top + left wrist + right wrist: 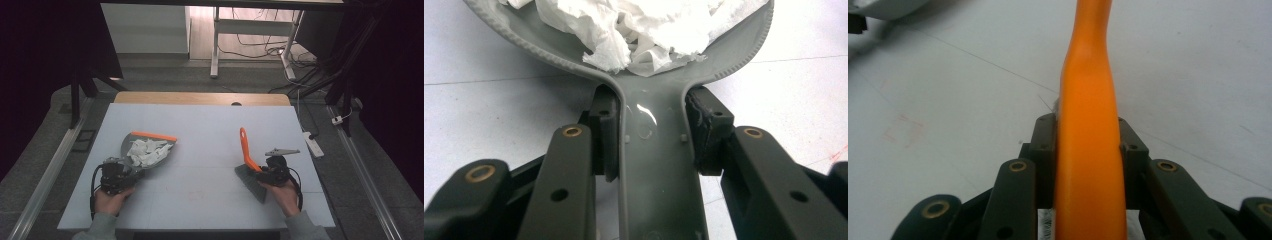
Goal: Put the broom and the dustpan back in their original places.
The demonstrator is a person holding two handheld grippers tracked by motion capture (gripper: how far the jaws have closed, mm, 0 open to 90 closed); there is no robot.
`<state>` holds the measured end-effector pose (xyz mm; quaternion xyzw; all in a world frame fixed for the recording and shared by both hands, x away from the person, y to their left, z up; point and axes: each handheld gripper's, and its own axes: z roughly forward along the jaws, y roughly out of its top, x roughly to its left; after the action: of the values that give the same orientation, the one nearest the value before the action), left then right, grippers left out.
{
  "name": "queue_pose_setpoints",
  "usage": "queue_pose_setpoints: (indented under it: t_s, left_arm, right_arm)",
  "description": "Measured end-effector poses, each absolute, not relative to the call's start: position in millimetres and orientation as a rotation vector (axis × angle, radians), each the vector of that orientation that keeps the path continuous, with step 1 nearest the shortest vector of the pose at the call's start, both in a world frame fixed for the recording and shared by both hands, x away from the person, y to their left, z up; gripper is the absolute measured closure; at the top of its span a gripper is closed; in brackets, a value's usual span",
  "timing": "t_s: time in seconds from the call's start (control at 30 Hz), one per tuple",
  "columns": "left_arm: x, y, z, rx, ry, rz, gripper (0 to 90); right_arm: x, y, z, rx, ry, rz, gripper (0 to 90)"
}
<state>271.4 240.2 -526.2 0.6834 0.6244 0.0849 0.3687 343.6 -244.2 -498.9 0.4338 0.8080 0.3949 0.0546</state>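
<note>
- High view: nearest the camera, two hands at the bottom edge, one gripper each. Left gripper point(116, 175) clamped on the handle of the grey dustpan point(145, 150); pan flat on the table point(210, 125), just ahead of the jaws, orange lip on the far side, so the load can't slide out.
- Crumpled white paper point(146, 151) heaped inside the pan, ahead of the left gripper.
- Right gripper point(267, 172) pinching the brush point(248, 159) low on its orange handle, just above the grey head; handle tilting up and away, bristles near the table. Probably gripped low for control of the head.
- Left gripper view: pads point(606, 132) pressed against both sides of the pan's narrow neck; paper just beyond the jaws.
- Right gripper view: pads point(1045, 150) tight on either side of the orange handle, bare table past it.
</note>
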Motion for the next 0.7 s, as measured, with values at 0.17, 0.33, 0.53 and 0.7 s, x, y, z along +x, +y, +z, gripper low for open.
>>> queue_pose_setpoints:
  t_s: [0.17,0.33,0.53,0.7]
  left_arm:
    - [273,240,-528,1.755,1.615,0.213,61.1]
    - [274,238,-529,1.763,1.625,0.213,61.0]
    - [275,236,-532,1.772,1.646,0.208,60.8]
    - [276,231,-532,1.774,1.662,0.215,60.7]
  right_arm:
    - [347,-247,-501,1.301,2.450,1.167,65.3]
    - [352,-250,-503,1.296,2.453,1.151,61.8]
    - [355,-252,-505,1.299,2.461,1.118,57.7]
    - [357,-251,-508,1.293,2.462,1.081,53.1]
